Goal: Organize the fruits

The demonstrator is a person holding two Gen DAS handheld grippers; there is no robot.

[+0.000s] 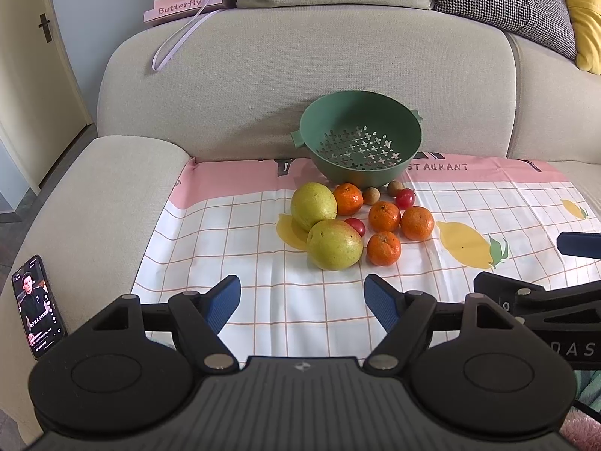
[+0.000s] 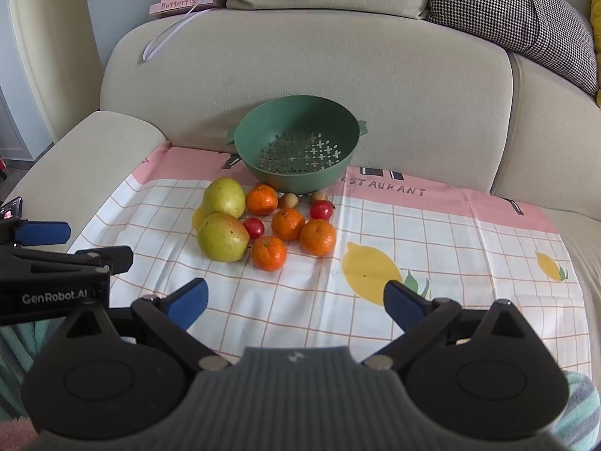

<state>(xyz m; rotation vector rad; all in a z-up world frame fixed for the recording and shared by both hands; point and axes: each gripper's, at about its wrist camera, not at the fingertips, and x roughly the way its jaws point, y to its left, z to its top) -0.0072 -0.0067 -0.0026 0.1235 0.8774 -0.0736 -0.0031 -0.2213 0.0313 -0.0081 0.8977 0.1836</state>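
Nearest to us, both tongs are hovering low over the checked cloth (image 1: pixel 210 225) that is covering the sofa seat (image 1: pixel 94 203). We are holding the left tongs (image 1: pixel 302 302) with their blue pads spread wide apart and nothing between them, and the right tongs (image 2: pixel 296 302) are standing just as wide, also gripping nothing. In the left wrist view, the right tongs are showing at the right edge, beside ours; in the right wrist view, the left tongs are showing at the left edge.

Ahead of both tongs, the fruits are sitting in a loose cluster on the cloth, well apart from the pads. Two yellow-green pears are lying at the left of the cluster, the near pear (image 1: pixel 334 245) touching the far pear (image 1: pixel 313 205). Four mandarins are lying to their right: one (image 1: pixel 348 199) just beside the far pear, one (image 1: pixel 384 217) in the middle, one (image 1: pixel 417 223) at the right, and one (image 1: pixel 383 248) nearest us. A small red fruit (image 1: pixel 355 226) is resting between the near pear and the middle mandarin, and another (image 1: pixel 405 198) is sitting further back on the right. Two small brown round fruits (image 1: pixel 371 195) are lying right by the foot of the green colander (image 1: pixel 360 112).

We are seeing the colander standing behind the cluster at the sofa backrest (image 1: pixel 263 75), tilted towards us, with no fruit inside. A phone (image 1: pixel 37 306) with a lit screen is leaning at the armrest on the left.
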